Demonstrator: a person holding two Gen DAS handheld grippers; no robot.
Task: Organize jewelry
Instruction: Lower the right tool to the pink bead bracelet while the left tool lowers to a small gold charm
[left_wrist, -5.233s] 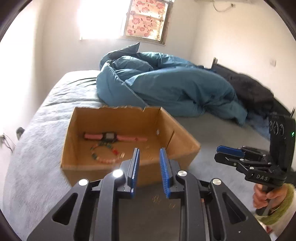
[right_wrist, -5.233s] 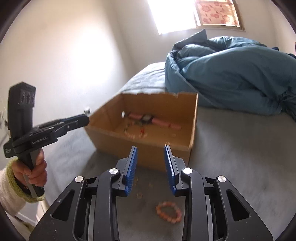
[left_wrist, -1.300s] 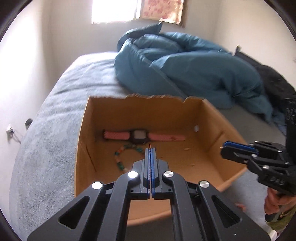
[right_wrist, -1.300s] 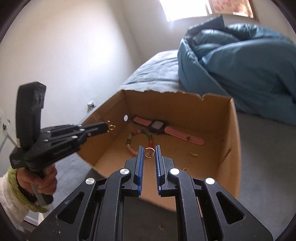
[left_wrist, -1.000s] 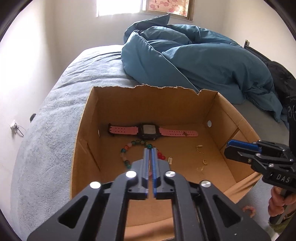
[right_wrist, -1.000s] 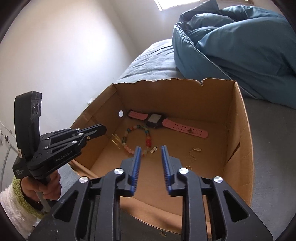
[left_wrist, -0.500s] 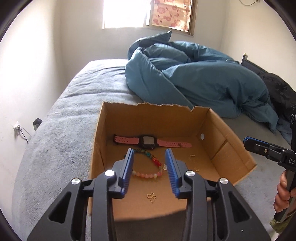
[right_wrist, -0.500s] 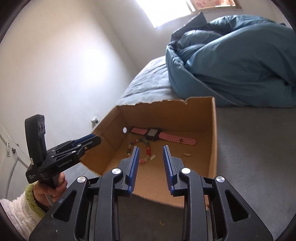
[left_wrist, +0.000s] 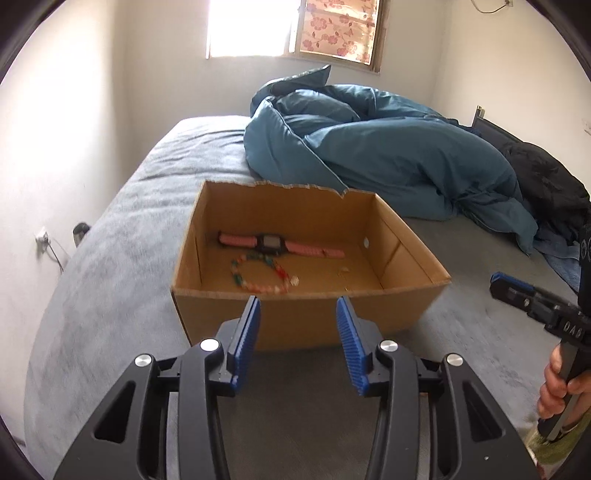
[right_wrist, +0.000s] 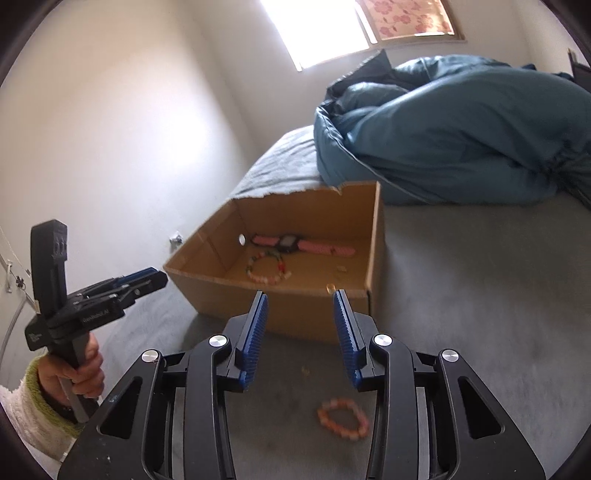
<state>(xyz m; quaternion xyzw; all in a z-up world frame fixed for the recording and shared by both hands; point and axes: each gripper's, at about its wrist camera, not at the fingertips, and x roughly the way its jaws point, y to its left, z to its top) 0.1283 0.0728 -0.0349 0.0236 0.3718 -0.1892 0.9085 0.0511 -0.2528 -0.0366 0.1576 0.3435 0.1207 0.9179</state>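
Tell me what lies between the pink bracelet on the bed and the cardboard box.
In the right wrist view, only grey bedcover separates the pink bracelet from the cardboard box, apart from one tiny golden bit.

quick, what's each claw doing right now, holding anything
left claw: opening, nothing between its fingers, holding nothing
right claw: opening, nothing between its fingers, holding nothing

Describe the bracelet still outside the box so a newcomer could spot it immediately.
On the grey bed, find the open cardboard box. Nearer the camera than its front wall, a pale orange bead bracelet lies on the cover. The multicoloured bracelet lies inside the box.
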